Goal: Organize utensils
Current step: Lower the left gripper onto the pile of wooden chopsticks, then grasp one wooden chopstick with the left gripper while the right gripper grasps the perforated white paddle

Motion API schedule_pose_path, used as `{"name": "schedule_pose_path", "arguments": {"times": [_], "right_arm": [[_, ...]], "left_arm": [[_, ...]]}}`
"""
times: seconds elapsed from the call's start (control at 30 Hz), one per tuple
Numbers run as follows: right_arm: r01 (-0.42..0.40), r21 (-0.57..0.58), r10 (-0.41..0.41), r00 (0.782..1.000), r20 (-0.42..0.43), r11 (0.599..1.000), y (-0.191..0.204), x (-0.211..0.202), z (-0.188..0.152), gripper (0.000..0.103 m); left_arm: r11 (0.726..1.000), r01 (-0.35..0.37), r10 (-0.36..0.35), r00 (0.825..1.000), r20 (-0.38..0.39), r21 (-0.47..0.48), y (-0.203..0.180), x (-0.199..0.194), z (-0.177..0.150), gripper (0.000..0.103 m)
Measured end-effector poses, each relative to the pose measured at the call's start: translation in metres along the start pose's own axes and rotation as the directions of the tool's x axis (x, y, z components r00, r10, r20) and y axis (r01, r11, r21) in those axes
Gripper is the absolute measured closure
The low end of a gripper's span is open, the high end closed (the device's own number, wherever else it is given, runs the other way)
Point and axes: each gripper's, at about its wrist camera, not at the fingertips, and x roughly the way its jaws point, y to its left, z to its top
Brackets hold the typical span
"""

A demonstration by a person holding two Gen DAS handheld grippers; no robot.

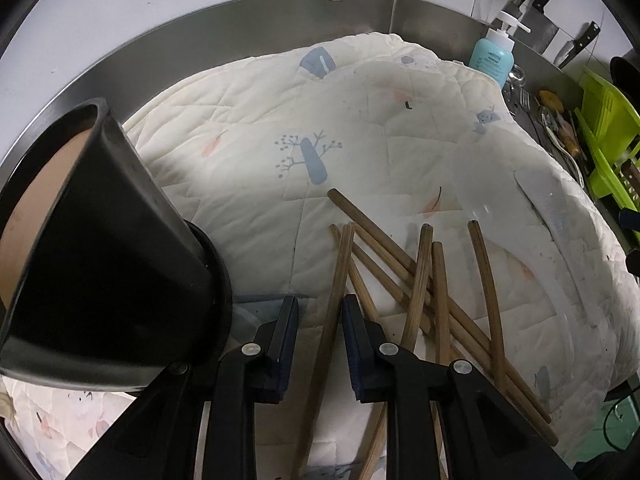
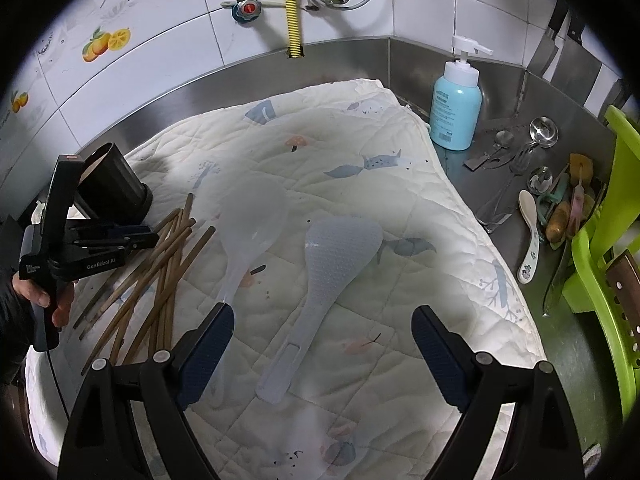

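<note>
Several wooden chopsticks (image 1: 420,280) lie crossed in a loose pile on a quilted cloth (image 1: 280,128). My left gripper (image 1: 320,304) points down over the pile's left side. One chopstick (image 1: 334,276) runs up between its jaws, close to the right pad, with a gap to the left pad, so nothing is gripped. A black utensil holder (image 1: 112,260) stands just left of it. In the right wrist view the left gripper (image 2: 154,236) sits over the chopsticks (image 2: 160,272) by the holder (image 2: 116,188). My right gripper (image 2: 324,314) is wide open above two translucent rice paddles (image 2: 336,252), (image 2: 252,216).
A blue pump bottle (image 2: 456,108) stands in the steel counter's back corner. Metal spoons and forks (image 2: 520,168) and a white spoon (image 2: 530,232) lie right of the cloth. A green rack (image 2: 608,240) fills the right edge. Knives (image 1: 536,12) hang on the tiled wall.
</note>
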Motion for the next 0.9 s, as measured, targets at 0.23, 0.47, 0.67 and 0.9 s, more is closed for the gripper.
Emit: {"name": "schedule_pose_path", "arguments": {"times": [0.23,0.47,0.67,0.9], "right_arm": [[0.0,-0.004,0.0,1.0,-0.011,1.0,0.001,0.006,0.002,0.004],[-0.008,0.0,0.008,1.0,-0.022,1.0,0.001,0.011,0.001,0.004],[-0.02,0.011,0.02,0.999,-0.029,1.0,-0.002,0.016,0.002,0.005],[-0.01,0.004,0.011,0.999,-0.046,1.0,-0.003,0.033,0.008,0.01]], "left_arm": [[1.0,0.024,-0.024,1.0,-0.002,0.007,0.001,0.001,0.001,0.087],[1.0,0.018,-0.018,1.0,0.017,-0.003,0.003,-0.002,-0.003,0.096],[0.999,0.009,-0.007,0.999,0.051,-0.045,0.007,-0.016,-0.007,0.096],[0.997,0.02,-0.013,0.995,0.102,-0.069,0.006,-0.041,-0.011,0.096]]}}
